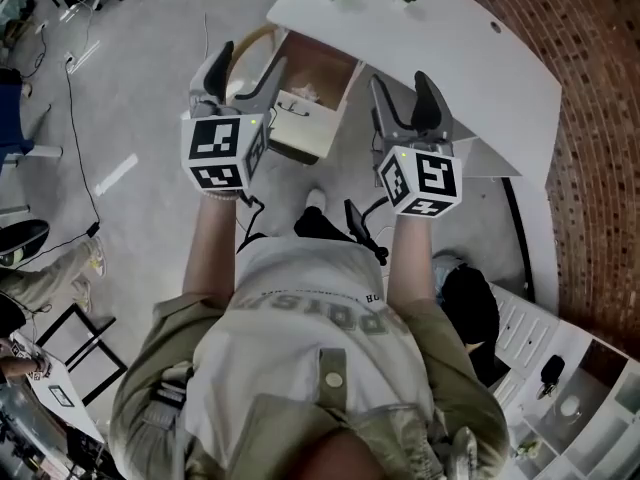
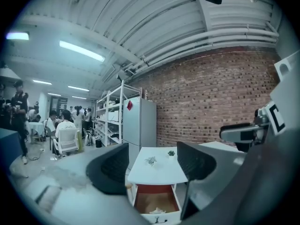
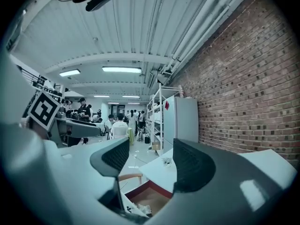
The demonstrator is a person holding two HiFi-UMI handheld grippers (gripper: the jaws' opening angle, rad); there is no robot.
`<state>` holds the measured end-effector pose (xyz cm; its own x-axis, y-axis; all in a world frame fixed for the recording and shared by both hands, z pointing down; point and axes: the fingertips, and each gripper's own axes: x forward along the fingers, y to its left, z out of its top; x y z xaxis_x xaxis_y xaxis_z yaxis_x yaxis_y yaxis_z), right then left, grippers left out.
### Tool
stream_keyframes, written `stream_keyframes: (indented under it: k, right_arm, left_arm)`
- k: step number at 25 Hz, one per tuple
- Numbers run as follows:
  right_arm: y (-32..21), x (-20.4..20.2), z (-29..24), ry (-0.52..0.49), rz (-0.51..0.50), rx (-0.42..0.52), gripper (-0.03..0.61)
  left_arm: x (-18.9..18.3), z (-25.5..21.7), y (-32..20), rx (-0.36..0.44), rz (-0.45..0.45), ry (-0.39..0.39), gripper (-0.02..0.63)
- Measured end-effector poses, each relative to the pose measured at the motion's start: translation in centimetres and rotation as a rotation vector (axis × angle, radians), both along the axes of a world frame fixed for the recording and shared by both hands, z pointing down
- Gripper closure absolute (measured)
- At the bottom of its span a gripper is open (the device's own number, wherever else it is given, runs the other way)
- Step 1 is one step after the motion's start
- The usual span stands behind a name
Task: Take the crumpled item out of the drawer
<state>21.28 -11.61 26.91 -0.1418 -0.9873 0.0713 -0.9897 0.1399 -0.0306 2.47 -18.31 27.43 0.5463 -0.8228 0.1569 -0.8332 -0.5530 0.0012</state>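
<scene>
My left gripper (image 1: 250, 66), right gripper (image 1: 402, 90): jaws wide, empty. Crumpled item (image 1: 303, 92) in drawer (image 1: 305, 133), upper centre. Risk: I clip drawer front, miss grab.

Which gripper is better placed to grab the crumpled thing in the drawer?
Probably the left gripper: its open jaws frame the drawer and crumpled item straight ahead, while the right gripper hovers aside.

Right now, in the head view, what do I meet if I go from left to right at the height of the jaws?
The left gripper, the open drawer, the right gripper, the brick wall.
</scene>
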Motion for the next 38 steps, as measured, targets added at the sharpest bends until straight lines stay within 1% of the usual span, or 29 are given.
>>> stream_keyframes:
  k: [5,7,10,14,18,21,24,28,33,38]
  right_arm:
    - [-4.6,1.7,-0.2,0.001,-0.077,0.005,0.284]
    - [-6.1,2.0,0.3,0.000,-0.106,-0.005,0.282]
    - [-8.1,2.2,1.9,-0.001,-0.146,-0.043,0.281]
    - [-10.4,1.7,4.6,0.003,-0.186,-0.104,0.278]
    - [-12.2,0.7,7.7,0.002,-0.209,-0.165,0.278]
    - [-13.3,-0.2,9.8,0.016,-0.224,-0.200,0.278]
    - [-14.5,-1.0,11.8,0.039,-0.246,-0.240,0.278]
    - [-16.3,-2.3,15.0,0.074,-0.290,-0.308,0.278]
    - [-18.8,-4.4,19.7,0.156,-0.368,-0.401,0.279]
    - [-20.9,-6.6,25.4,0.258,-0.479,-0.506,0.281]
  left_arm:
    - [1.3,-0.5,-3.2,0.019,-0.069,0.006,0.287]
    - [1.4,-0.1,-4.0,0.011,-0.096,-0.002,0.287]
    - [1.2,1.3,-4.8,-0.033,-0.138,-0.018,0.287]
    - [-0.1,4.0,-5.7,-0.087,-0.181,-0.050,0.287]
    - [-1.5,7.1,-6.5,-0.155,-0.204,-0.071,0.287]
    - [-1.8,9.5,-7.3,-0.201,-0.191,-0.079,0.287]
    - [-1.4,11.7,-8.0,-0.245,-0.154,-0.086,0.287]
    - [-0.9,14.4,-8.7,-0.299,-0.111,-0.114,0.287]
    - [-0.8,17.1,-10.1,-0.347,-0.083,-0.118,0.280]
    - [-1.1,19.2,-11.4,-0.381,-0.069,-0.122,0.275]
